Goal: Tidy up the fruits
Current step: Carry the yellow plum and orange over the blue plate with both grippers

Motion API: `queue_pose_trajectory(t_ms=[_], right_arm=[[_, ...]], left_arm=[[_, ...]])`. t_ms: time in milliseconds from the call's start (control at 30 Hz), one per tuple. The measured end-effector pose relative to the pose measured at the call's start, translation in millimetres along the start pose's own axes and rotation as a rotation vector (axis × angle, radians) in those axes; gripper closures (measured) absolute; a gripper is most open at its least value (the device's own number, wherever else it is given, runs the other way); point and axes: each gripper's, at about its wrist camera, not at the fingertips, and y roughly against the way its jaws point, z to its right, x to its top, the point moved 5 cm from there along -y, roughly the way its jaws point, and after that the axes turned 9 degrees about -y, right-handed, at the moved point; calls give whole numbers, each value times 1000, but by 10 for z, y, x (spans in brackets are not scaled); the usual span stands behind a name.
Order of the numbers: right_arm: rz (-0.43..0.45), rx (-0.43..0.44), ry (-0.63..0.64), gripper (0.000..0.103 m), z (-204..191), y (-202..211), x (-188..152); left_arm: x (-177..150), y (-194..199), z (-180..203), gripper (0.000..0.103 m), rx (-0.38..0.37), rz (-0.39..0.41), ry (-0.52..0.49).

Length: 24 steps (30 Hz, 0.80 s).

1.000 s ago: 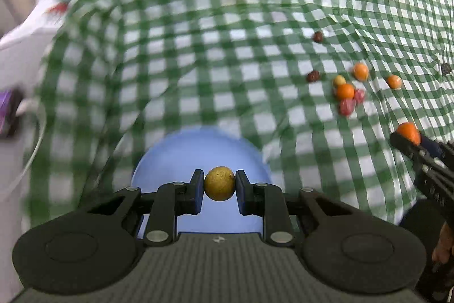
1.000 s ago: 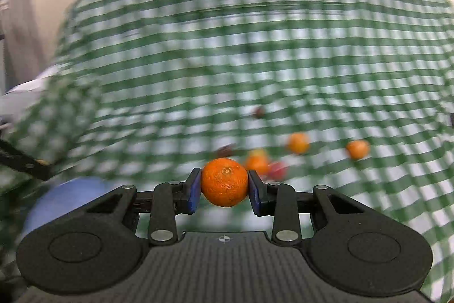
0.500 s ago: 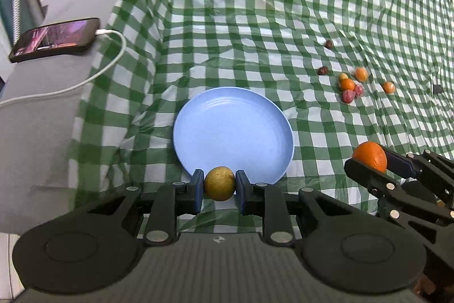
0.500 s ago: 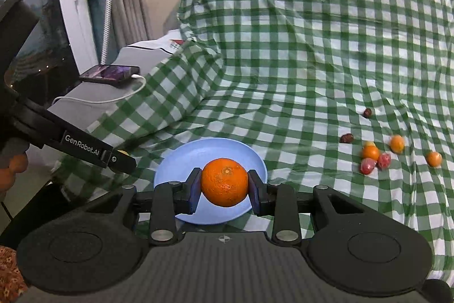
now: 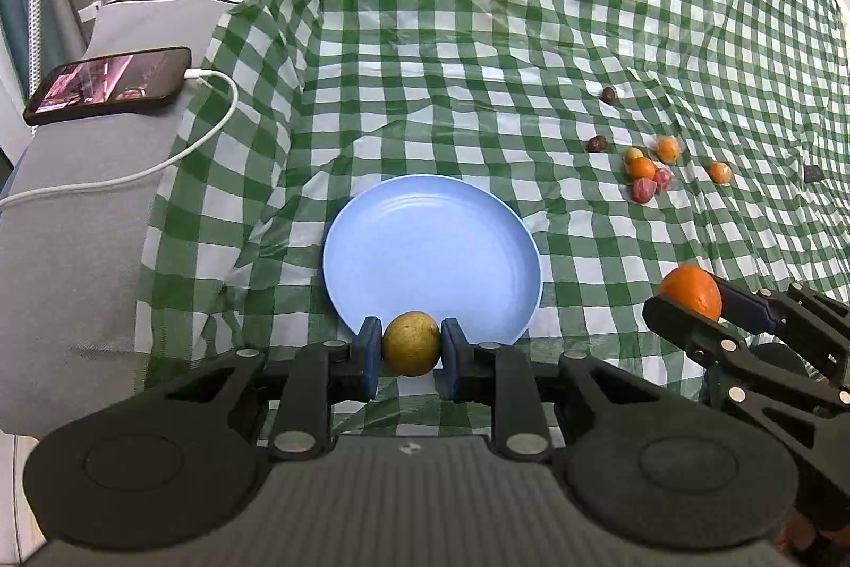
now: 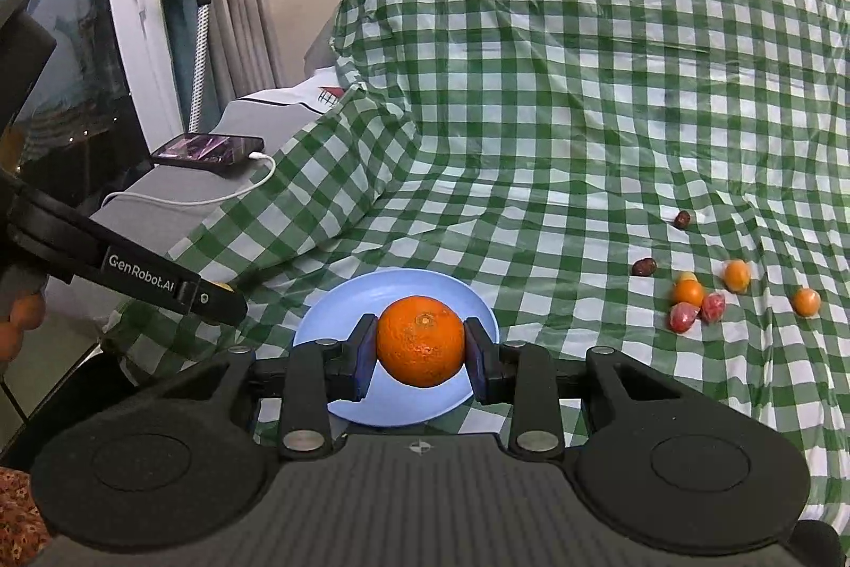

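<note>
Change since a second ago: both grippers have drawn back from the scattered fruit to the near edge of the blue plate (image 5: 431, 248); over the last half second they barely shift.
Left gripper (image 5: 411, 349): pinching a yellow-brown fruit (image 5: 411, 344) between its blue pads, at the plate's near rim in the left wrist view.
Right gripper (image 6: 419, 346): clamped on an orange (image 6: 419, 339), which shows in front of the plate (image 6: 340, 322) in its own view; in the left wrist view it sits to the right of the plate, the orange (image 5: 690, 292) at its tip.
Plate: bare, lying on the green checked cloth (image 5: 478, 35).
Loose fruit: a cluster far right of the plate, with a small orange (image 5: 642, 167) touching two pinkish-red fruits (image 5: 644, 189); more small orange ones nearby.
Dark fruits: two dark red-brown pieces (image 5: 596, 143) lie apart, left of and beyond the cluster.
Left side: a phone (image 5: 109, 84) with a lit screen lies on a grey surface (image 5: 69, 248), a white cable (image 5: 175, 152) plugged into it.
</note>
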Motion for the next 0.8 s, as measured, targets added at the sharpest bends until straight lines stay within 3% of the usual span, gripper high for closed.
queue_pose_trajectory(t_ms=[800], right_arm=[[-3,-2,0,67,8,-21,21]], left_arm=[[-4,-61,-36,77,1,-6,9]])
